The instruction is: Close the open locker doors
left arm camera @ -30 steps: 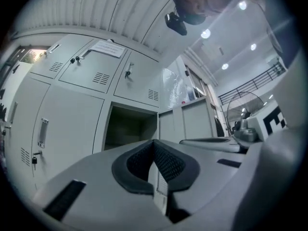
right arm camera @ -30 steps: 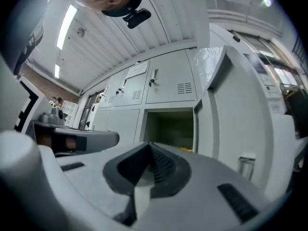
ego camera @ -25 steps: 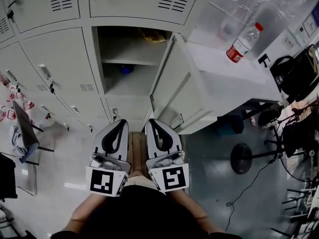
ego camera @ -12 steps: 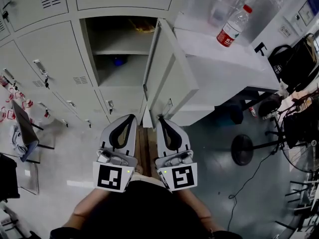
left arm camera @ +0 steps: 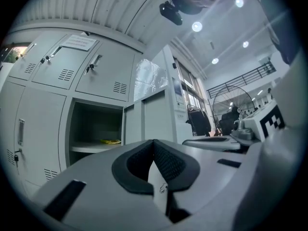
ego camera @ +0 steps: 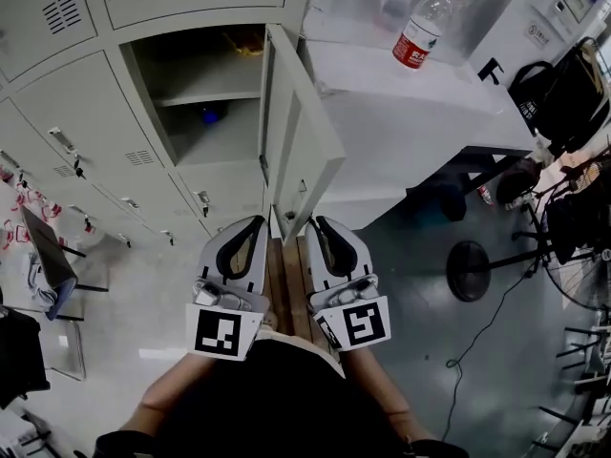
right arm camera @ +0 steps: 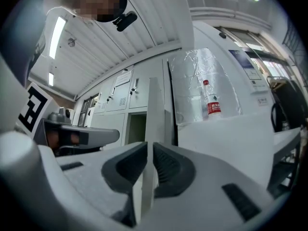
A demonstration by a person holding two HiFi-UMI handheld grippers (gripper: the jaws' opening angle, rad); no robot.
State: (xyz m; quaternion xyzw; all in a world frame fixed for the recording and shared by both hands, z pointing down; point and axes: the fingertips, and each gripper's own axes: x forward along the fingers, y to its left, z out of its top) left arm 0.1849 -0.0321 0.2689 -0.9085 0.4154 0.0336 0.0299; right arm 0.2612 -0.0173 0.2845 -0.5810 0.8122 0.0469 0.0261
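One grey locker door (ego camera: pixel 296 141) stands swung out from the locker wall, its edge towards me. Beside it gapes the open compartment (ego camera: pixel 191 74) with a shelf, something yellow (ego camera: pixel 250 48) above and something blue (ego camera: pixel 212 115) below. My left gripper (ego camera: pixel 246 225) is shut and empty, pointing level at the compartment (left arm camera: pixel 94 126). My right gripper (ego camera: pixel 323 223) is just short of the door's lower corner. Its jaws have just been opening to a narrow slit with nothing between them. The door's edge (right arm camera: pixel 155 109) stands in line with that slit (right arm camera: pixel 150 146).
A white cabinet (ego camera: pixel 410 113) to the right of the door carries a plastic bottle (ego camera: pixel 420 22). A floor fan (ego camera: pixel 473 273), cables and dark bags (ego camera: pixel 563 84) crowd the right side. A chair (ego camera: pixel 48 256) stands at the left by the shut lockers.
Both grippers have advanced side by side towards the open door, which is now closer. The right gripper's tip has come near the door's lower corner.
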